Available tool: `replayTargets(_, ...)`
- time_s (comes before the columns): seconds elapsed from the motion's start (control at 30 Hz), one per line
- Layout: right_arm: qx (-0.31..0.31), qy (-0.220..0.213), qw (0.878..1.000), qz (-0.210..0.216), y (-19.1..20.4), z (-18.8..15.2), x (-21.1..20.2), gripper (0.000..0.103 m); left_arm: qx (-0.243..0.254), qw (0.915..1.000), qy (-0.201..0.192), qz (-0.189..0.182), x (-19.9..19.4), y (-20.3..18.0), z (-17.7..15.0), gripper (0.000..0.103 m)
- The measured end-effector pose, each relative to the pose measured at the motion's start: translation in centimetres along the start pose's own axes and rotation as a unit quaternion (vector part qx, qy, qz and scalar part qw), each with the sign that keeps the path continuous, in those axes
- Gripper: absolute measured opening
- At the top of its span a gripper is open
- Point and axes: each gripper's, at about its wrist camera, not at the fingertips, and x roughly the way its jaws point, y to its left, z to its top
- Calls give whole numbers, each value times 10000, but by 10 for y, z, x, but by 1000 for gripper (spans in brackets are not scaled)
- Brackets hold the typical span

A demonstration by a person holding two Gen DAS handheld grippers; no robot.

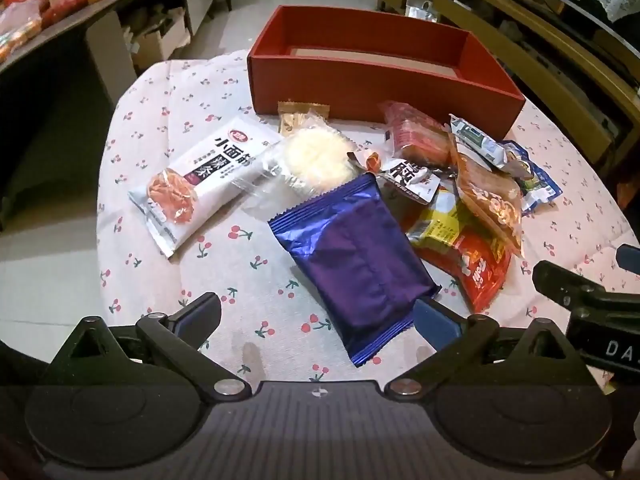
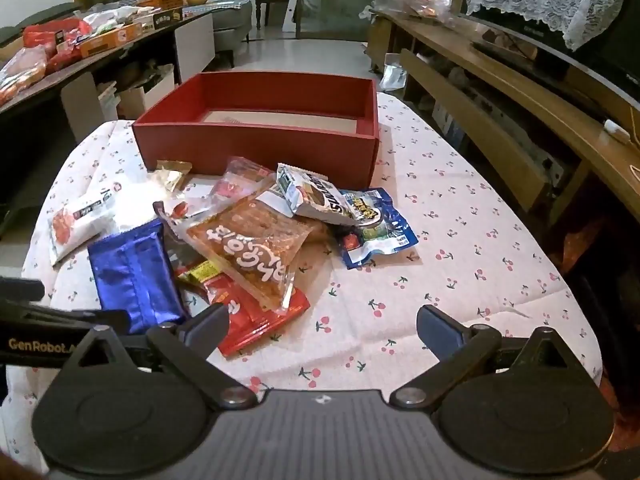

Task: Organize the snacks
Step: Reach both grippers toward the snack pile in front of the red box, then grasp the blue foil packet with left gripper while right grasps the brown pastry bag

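Note:
An open red box (image 1: pixel 360 80) (image 2: pixel 256 148) stands at the far side of a cherry-print table. In front of it lies a heap of snack packets: a blue foil pack (image 1: pixel 352 256) (image 2: pixel 132 272), a white spicy-strip bag (image 1: pixel 200 180) (image 2: pixel 80 216), a clear pack with a round white cake (image 1: pixel 316 156), an orange clear pack (image 1: pixel 488 196) (image 2: pixel 252 252), a red packet (image 1: pixel 480 272) (image 2: pixel 260 320) and a blue-white pouch (image 2: pixel 376 228). My left gripper (image 1: pixel 316 320) hangs open over the blue foil pack's near end. My right gripper (image 2: pixel 322 326) is open above bare cloth right of the heap.
The tablecloth (image 2: pixel 460 272) has free room on the right half. A dark side table (image 2: pixel 100 60) with more packets runs along the left. A wooden cabinet (image 2: pixel 520 92) stands on the right. The right gripper's body (image 1: pixel 592 304) shows at the left view's right edge.

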Motion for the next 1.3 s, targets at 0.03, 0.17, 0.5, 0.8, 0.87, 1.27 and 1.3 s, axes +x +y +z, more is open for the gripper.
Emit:
replayTargets(0.03,45,2,10000,24,-2,2,1,99,-50,10000,9,-19,0,1,1,103)
replayTargets(0.17,163,-39,9998,52,-5,10,3,99,-171,9998,24,-55,2,3,4,103)
replayTargets(0.5,605,144,9973,381,-9,42,23,99,-264,9995,-110,-105,1,3,19,103)
replayTargets(0.8,939,652,9924,447,-2,71,68,98,-271,9996,-121,-36,6,6,25,103)
replayTargets(0.87,992,755,9908,523,1,74,77,98,-354,9993,-66,-57,9,9,26,103)
replayTargets(1.27,991,1299,9826,881,-2,69,112,78,-595,9981,153,-104,19,15,24,103)
replayTargets(1.3,995,1322,9811,1008,-4,68,109,57,-608,9979,182,-139,19,15,24,103)
